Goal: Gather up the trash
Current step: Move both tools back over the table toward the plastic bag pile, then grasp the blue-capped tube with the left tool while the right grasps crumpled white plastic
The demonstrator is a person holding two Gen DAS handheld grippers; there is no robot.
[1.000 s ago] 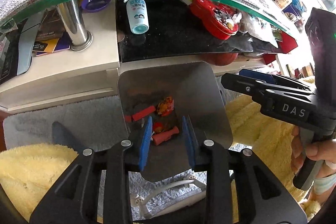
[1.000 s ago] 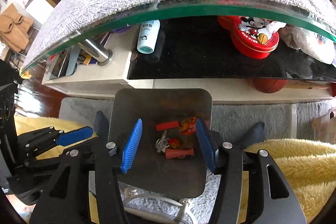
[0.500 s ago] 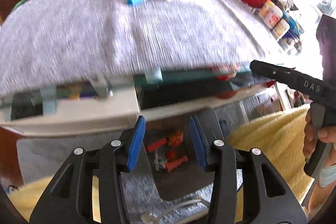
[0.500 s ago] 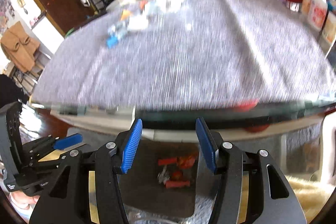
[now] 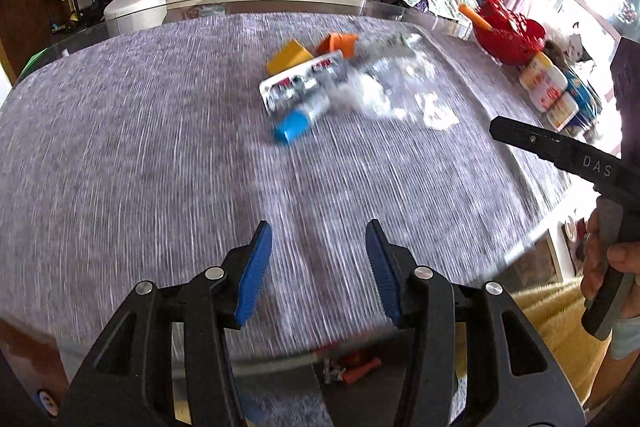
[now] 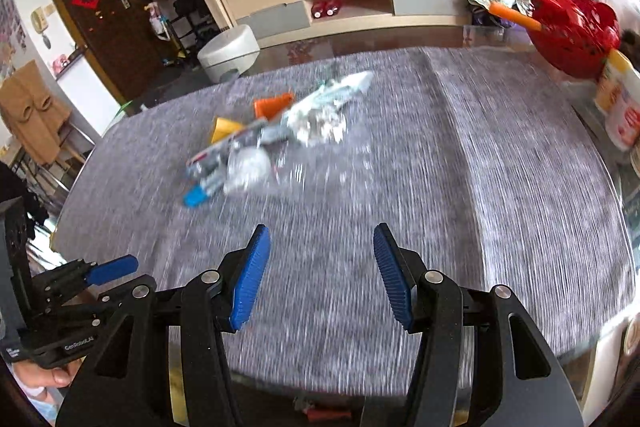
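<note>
Both your grippers have come up from the metal bin (image 5: 352, 367) of red scraps under the table edge, so now you're looking across the grey woven tabletop (image 5: 120, 155) instead.

Biggest thing that matters: the heap of trash, crinkled clear plastic and white wrappers with a blue-capped tube (image 5: 298, 119), an orange piece and a yellow piece, sits mid-table, well ahead of both sets of jaws. It's blurry, so I can't split out every bit. Its long axis runs diagonally, blue cap nearest you, far end up and right.

From your left gripper (image 5: 318, 267) the heap lies ahead and slightly right. From your right gripper (image 6: 322, 271) it's ahead and left, so I'd guess neither is clearly nearer.

Left jaws are opening with nothing between them, right jaws stand apart and empty too.
</note>
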